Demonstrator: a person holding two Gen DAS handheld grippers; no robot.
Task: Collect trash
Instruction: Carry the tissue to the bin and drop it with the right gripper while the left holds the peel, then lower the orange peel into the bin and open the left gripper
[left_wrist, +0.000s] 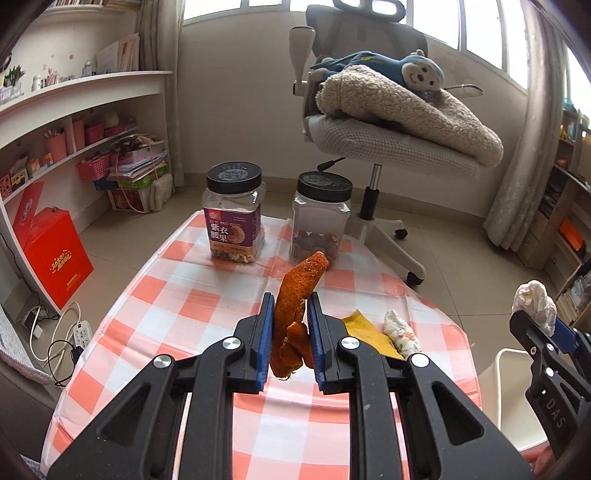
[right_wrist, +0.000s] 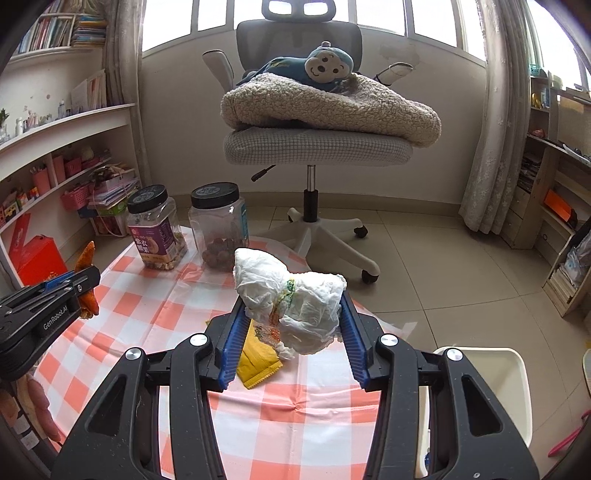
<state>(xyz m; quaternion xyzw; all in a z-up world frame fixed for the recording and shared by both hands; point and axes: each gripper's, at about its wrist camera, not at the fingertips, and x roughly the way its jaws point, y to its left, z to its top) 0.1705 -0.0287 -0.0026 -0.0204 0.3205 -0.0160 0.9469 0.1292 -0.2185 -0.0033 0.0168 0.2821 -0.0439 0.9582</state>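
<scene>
Above the checked tablecloth (left_wrist: 177, 295), the left gripper (left_wrist: 291, 314) pinches an orange peel (left_wrist: 295, 306) while the right gripper (right_wrist: 291, 314) clamps crumpled tissue (right_wrist: 295, 299) (yellow wrapper (right_wrist: 256, 363) lies beneath).

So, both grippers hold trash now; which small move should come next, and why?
Probably carry the right gripper, shut on the crumpled tissue, over the white bin beside the table's right edge and release. The left gripper holds orange peel.

"GenRobot.AI" on left gripper (right_wrist: 79, 291)
</scene>
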